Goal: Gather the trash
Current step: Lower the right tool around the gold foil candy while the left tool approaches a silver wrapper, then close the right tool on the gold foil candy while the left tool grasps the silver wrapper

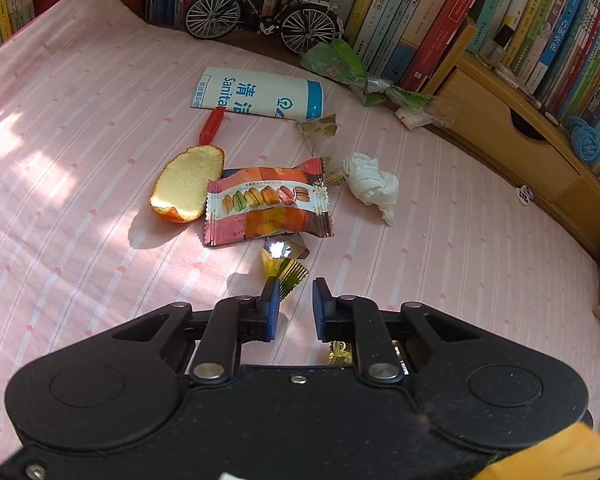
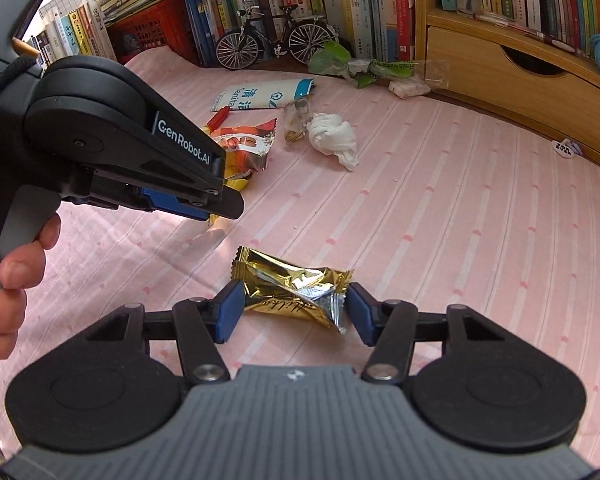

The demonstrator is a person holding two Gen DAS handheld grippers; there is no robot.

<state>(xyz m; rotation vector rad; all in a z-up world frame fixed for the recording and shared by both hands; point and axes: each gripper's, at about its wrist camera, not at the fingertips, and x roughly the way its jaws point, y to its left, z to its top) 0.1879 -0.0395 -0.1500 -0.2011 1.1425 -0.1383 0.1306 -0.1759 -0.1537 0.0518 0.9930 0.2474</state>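
Trash lies scattered on the pink striped cloth: an orange peel, a macaron packet and a crumpled white tissue sit close together in front of the bookshelf. The left gripper is nearly closed, with only a narrow gap, its tips down at a crinkled yellow wrapper just below the macaron packet; whether it pinches the wrapper I cannot tell. The right gripper stands about half open, its pads against both ends of a gold foil packet lying on the cloth.
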